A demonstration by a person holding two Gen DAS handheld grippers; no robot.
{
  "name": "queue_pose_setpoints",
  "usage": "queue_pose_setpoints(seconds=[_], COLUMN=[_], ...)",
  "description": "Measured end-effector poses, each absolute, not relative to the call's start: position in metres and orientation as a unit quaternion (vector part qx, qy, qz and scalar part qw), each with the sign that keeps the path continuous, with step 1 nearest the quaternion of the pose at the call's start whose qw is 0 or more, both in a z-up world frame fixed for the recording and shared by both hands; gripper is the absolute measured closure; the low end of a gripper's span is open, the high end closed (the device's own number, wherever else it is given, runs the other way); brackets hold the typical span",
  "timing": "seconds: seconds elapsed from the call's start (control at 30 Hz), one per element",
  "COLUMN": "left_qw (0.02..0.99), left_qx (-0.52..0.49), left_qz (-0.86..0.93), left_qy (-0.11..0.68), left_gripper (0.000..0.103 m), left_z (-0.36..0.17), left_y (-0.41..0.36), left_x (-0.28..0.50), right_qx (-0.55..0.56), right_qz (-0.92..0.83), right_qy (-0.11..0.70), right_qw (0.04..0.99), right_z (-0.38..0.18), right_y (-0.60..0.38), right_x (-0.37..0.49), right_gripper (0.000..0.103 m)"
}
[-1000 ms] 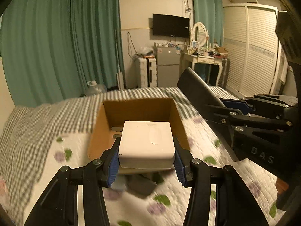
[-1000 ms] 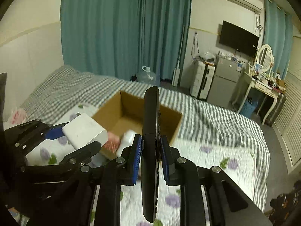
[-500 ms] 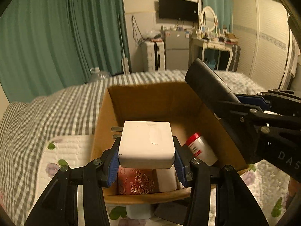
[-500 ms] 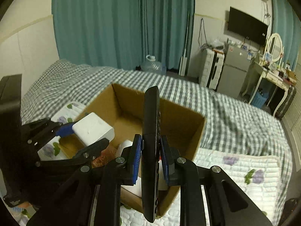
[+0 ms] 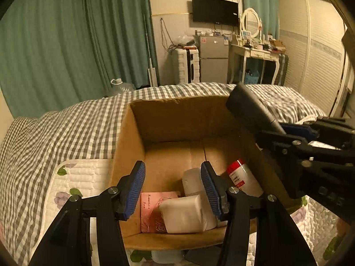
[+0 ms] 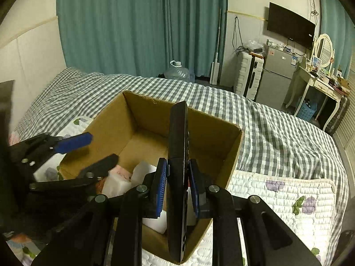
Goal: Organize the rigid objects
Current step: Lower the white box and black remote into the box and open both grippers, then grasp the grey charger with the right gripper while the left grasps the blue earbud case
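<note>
Remote control [image 6: 178, 155] | right gripper [image 6: 177, 186] clamping it mid-body, edge-on; seeming light, stiff, slick | left gripper [image 5: 173, 188] hanging open over cardboard box [image 5: 133, 146].

The pink box [image 5: 153, 212] lying near-left in the cardboard box [image 5: 133, 137] bears small print, seemingly "Romantic Rose"; the bottle [image 5: 243, 178] label is unreadable.

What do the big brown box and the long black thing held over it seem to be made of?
The box looks like plain matte corrugated cardboard: brown, with raw, slightly frayed top edges. The black remote looks like hard plastic with a dull sheen, small buttons along one face; probably plastic.
</note>
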State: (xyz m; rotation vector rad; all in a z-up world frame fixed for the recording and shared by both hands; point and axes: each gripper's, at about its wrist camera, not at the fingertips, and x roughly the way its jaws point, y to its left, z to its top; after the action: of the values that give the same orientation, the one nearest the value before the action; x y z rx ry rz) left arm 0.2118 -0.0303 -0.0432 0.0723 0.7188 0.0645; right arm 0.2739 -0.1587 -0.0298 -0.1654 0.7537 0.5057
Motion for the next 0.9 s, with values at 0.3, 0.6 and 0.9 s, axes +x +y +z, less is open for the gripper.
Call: queue_pose_setpoints(seconds=[0.3, 0.6, 0.9], left_qw=[0.935, 0.944, 0.946], left_qx=[0.019, 0.014, -0.002], left_qz=[0.035, 0.028, 0.020], left_qy=[0.352, 0.327, 0.323], left_gripper=[0.048, 0.047, 0.044], left_z=[-0.038, -0.006, -0.008], left_y=[-0.021, -0.032, -0.025], left_x=[0.205, 0.153, 0.094], right_qx=[-0.061, -0.041, -0.051], right_qz=[0.231, 0.227, 0.231], right_qy=[0.349, 0.305, 0.311], right_qw=[0.906, 0.924, 0.921], right_z=[-0.037, 0.008, 0.002], right_y=[-0.163, -0.191, -0.184], right_x=[0.274, 0.209, 0.148], right_gripper=[0.040, 0.036, 0.030])
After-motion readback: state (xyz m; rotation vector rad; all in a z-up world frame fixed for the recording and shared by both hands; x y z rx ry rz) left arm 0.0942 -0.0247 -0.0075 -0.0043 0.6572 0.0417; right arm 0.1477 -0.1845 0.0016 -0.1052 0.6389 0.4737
